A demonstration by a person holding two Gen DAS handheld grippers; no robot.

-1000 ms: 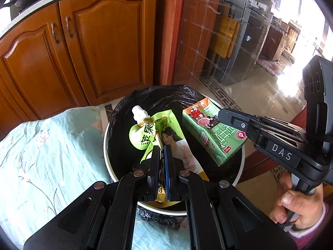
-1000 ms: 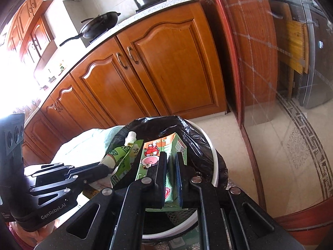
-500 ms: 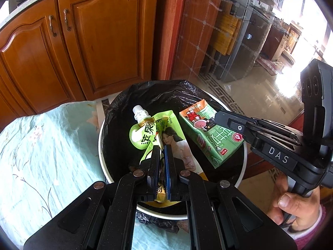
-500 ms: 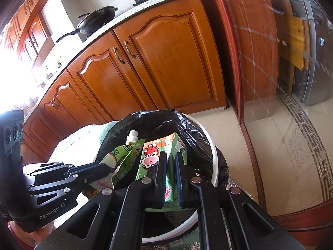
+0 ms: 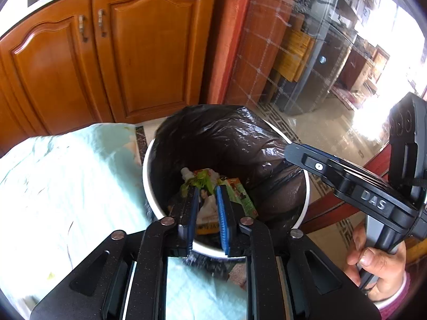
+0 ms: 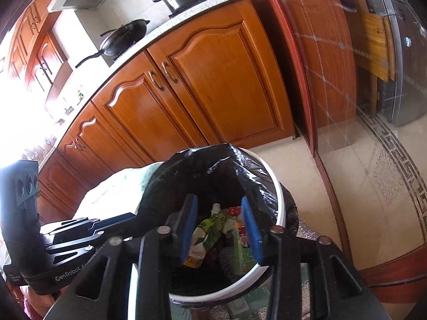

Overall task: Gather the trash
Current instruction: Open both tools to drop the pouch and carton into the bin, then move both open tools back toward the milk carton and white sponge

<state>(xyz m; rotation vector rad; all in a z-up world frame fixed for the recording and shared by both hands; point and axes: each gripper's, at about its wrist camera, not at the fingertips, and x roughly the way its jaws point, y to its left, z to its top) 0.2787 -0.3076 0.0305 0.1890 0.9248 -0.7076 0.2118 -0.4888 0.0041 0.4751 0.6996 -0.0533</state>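
Observation:
A white bin (image 5: 145, 176) lined with a black bag (image 5: 226, 138) stands below both grippers. At its bottom lie a green spouted pouch (image 5: 192, 179), a wrapper with a woman's picture (image 5: 207, 208) and a green carton (image 5: 241, 196). My left gripper (image 5: 206, 188) hangs over the bin's near rim, its jaws opening, nothing between the pads. My right gripper (image 6: 218, 199) is above the bin (image 6: 277, 194) too, jaws opening and empty, with the pouch (image 6: 200, 237) and the carton (image 6: 241, 250) loose beneath. Each gripper shows in the other view, the right (image 5: 291, 151) and the left (image 6: 128, 217).
Wooden cabinet doors (image 5: 138, 53) stand behind the bin. A pale blue cloth (image 5: 66, 186) covers the surface on the left. A glass partition (image 6: 347, 80) and tiled floor (image 6: 373, 173) lie to the right. A person's hand (image 5: 379, 269) holds the right gripper's handle. A pan (image 6: 125, 37) sits on the counter.
Both grippers have let go. The pouch with its wrapper and the green carton dropped from the jaws to the bottom of the bin. The left gripper shifted a little over the bin.

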